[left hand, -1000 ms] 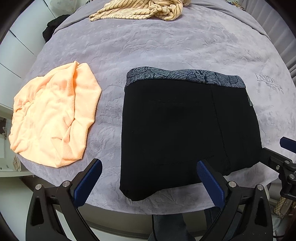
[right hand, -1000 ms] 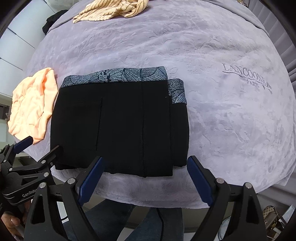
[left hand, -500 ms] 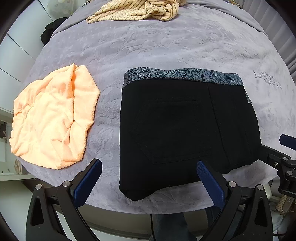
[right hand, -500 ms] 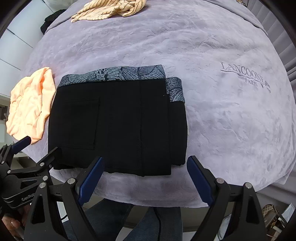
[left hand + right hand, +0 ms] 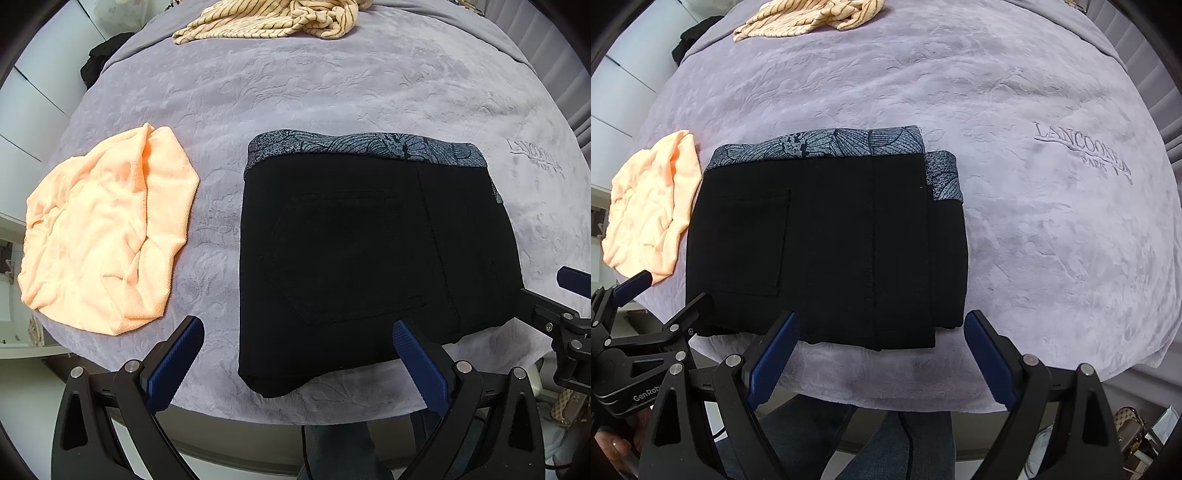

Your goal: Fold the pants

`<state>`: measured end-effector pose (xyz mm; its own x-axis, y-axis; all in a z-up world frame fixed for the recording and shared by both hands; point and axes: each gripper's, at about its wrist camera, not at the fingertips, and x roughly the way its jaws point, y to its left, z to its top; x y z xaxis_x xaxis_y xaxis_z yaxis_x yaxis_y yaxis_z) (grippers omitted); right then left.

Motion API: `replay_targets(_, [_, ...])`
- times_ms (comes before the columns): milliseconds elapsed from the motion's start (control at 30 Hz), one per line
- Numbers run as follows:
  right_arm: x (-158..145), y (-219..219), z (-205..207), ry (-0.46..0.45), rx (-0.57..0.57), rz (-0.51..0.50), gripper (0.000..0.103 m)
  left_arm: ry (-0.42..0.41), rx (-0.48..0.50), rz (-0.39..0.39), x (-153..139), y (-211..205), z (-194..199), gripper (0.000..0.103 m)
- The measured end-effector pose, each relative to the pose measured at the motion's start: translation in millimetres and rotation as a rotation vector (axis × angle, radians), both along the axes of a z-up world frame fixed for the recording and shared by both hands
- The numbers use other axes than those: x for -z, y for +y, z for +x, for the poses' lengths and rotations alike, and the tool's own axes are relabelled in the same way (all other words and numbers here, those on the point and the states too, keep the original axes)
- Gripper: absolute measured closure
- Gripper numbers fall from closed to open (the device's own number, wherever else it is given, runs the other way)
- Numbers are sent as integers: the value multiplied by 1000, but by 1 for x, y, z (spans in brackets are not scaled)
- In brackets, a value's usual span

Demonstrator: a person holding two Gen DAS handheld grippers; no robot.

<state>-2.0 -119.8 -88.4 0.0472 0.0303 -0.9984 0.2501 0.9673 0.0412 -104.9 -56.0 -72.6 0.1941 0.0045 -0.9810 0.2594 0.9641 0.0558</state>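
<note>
Folded black pants (image 5: 820, 251) on grey blanket (image 5: 1052, 240); orange towel (image 5: 107, 240) beside; left gripper (image 5: 295, 363) and right gripper (image 5: 882, 360) above near edge, fingers spread, empty.

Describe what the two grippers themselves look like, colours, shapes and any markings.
Both the left gripper and the right gripper are black frames with triangular cut-outs and silver bolts. Their flat fingers carry dark blue ribbed pads. White lettering beginning "GenRob" shows on the left gripper's body in the right wrist view. A black cable hangs beneath.
</note>
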Motion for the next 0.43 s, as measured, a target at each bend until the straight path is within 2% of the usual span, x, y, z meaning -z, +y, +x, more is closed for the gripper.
replay_targets(200, [1, 2, 0, 2, -1, 2, 11, -1, -2, 3, 1, 1, -1, 0])
replay_targets(433, [1, 2, 1, 6, 4, 3, 11, -27, 5, -32, -5, 1, -2, 0])
